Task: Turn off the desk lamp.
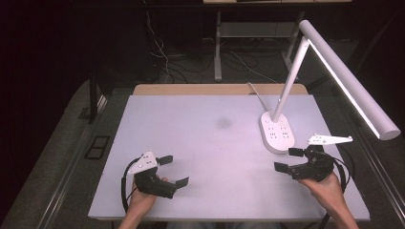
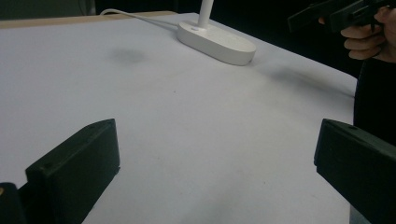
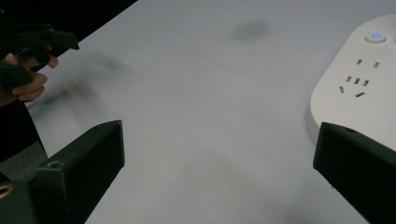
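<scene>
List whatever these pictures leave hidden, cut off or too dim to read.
- Lamp cable: high view, lost in the dark behind the table.
- Lamp base: right gripper view, cut by the frame's right edge.
- Dark smudge: high view, too faint to identify.

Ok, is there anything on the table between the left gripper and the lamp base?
Nothing solid. In the high view the stretch from the left gripper to the lamp base is bare white table, with a faint dark smudge off to the far side.
</scene>
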A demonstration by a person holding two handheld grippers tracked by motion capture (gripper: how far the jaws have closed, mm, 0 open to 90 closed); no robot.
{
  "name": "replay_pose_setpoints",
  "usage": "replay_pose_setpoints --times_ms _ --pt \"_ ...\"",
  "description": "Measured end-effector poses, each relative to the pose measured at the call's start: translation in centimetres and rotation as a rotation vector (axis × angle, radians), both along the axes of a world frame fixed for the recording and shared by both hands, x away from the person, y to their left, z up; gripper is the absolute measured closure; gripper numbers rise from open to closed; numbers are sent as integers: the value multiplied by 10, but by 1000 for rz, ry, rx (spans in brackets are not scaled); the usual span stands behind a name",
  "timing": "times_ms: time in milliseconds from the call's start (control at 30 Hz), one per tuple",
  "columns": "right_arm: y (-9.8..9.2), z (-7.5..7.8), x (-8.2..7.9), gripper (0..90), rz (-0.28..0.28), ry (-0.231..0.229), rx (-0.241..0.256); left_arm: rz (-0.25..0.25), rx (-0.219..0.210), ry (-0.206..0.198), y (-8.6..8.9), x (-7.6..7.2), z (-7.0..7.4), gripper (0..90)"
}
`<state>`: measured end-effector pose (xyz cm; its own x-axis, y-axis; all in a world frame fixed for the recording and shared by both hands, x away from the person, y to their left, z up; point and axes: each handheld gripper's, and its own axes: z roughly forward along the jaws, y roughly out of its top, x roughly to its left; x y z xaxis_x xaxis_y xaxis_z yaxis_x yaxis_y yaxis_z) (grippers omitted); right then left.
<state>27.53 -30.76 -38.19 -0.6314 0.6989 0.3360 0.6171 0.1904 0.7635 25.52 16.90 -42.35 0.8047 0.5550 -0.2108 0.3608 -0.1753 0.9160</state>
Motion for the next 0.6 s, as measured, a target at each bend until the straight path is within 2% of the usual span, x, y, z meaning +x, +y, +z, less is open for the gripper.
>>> replay_pose_setpoints --times_ms 600 --pt "-6 15 24 19 0 5 -27 0 3 0 0 0 0 0"
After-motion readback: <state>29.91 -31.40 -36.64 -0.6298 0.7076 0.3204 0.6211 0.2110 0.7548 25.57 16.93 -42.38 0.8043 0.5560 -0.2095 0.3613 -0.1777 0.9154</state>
